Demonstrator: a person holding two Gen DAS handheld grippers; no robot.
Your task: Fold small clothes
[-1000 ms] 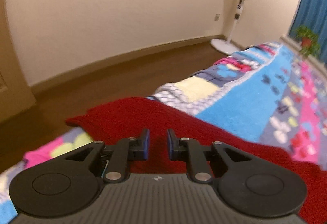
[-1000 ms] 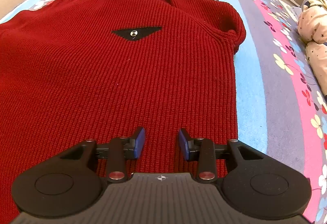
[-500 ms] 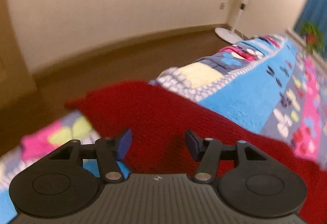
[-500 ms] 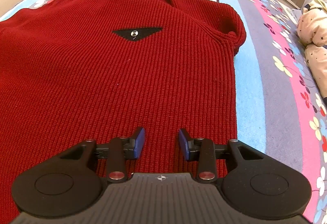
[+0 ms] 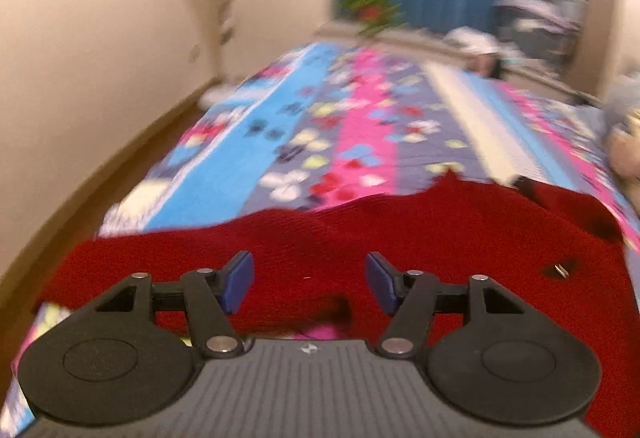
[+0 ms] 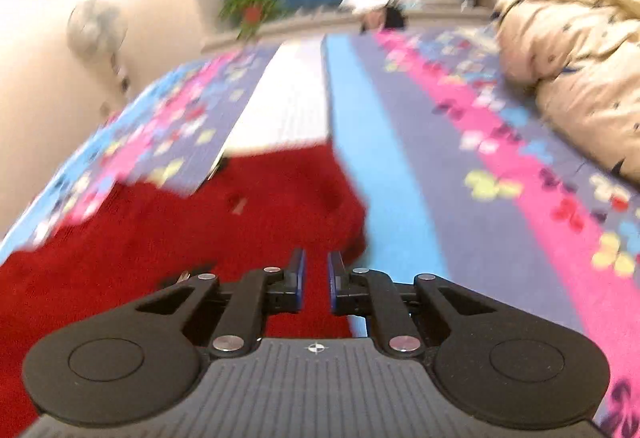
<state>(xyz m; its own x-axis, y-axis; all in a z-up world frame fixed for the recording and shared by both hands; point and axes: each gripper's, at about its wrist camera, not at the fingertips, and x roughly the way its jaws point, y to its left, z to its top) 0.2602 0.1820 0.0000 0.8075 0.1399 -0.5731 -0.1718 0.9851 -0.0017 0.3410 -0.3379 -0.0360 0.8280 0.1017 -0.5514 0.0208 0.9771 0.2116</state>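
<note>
Lying under right gripper point(image 6: 316, 280) — red sweater point(image 6: 120, 258)

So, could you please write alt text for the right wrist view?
The right gripper, its jaws nearly shut with a red strip showing between them, hangs over the right edge of a red knit sweater spread on a colourful floral bedspread. A cream quilt lies at right; the picture is motion-blurred.
</note>
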